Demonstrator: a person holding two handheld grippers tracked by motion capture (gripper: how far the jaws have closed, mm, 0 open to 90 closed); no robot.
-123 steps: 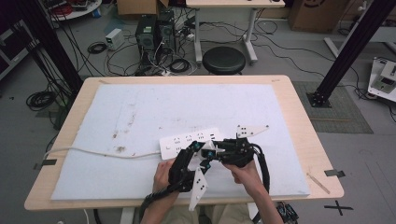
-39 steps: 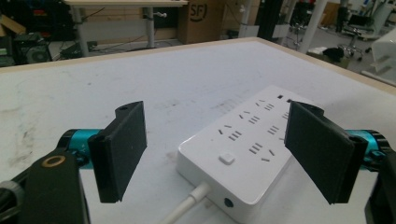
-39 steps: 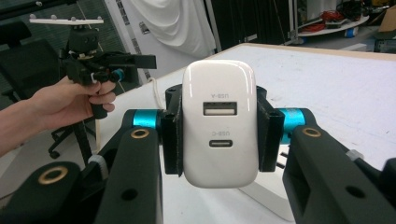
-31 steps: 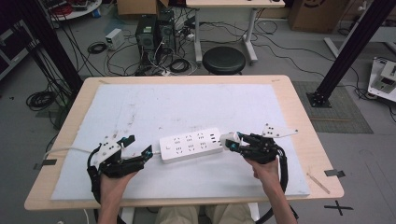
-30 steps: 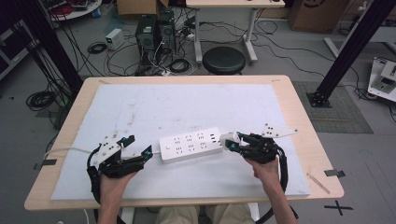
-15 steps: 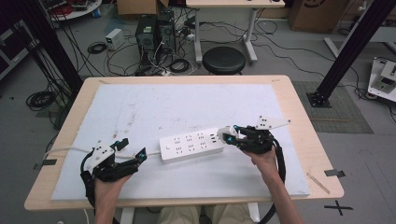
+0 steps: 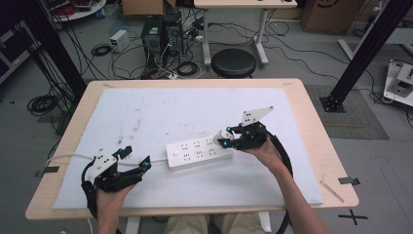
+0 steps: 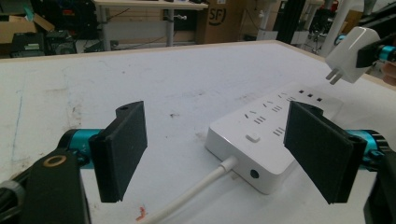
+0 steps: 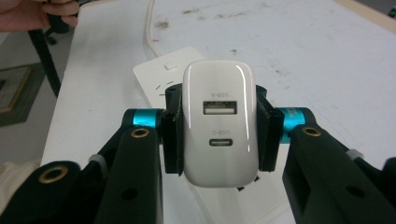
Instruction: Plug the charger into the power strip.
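**Charger in right gripper, lining up on the power strip**

High view: right gripper (image 7: 225, 142) has its fingers clamped on the white USB charger (image 7: 220, 139), held over the right end of the power strip (image 7: 199, 153). Strip lies mid-bench on the white mat (image 7: 160, 112), angled, with its cord (image 7: 65, 157) running off to the left edge. Left gripper (image 7: 139, 163) sits near the strip's cord end, apart from it.

Left gripper view: fingers (image 8: 120, 150) spread wide, nothing between them; the strip's switch end (image 8: 254, 156) is just ahead. The charger (image 8: 349, 55) hangs above the far end, prongs pointing down and tilted.

Right gripper view: fingers (image 9: 172, 135) pinch the charger (image 9: 219, 122) by its two sides, USB ports facing the camera, strip (image 9: 159, 77) underneath.

To do this well, I'd say: level the prongs, match them to one two-slot socket, then press straight down. Close the left fingers on the cord end first so the strip can't skate or tip.

Room: plenty of bare mat all round the strip, with the bench (image 7: 319, 146) edges well off. Watch the cord only.
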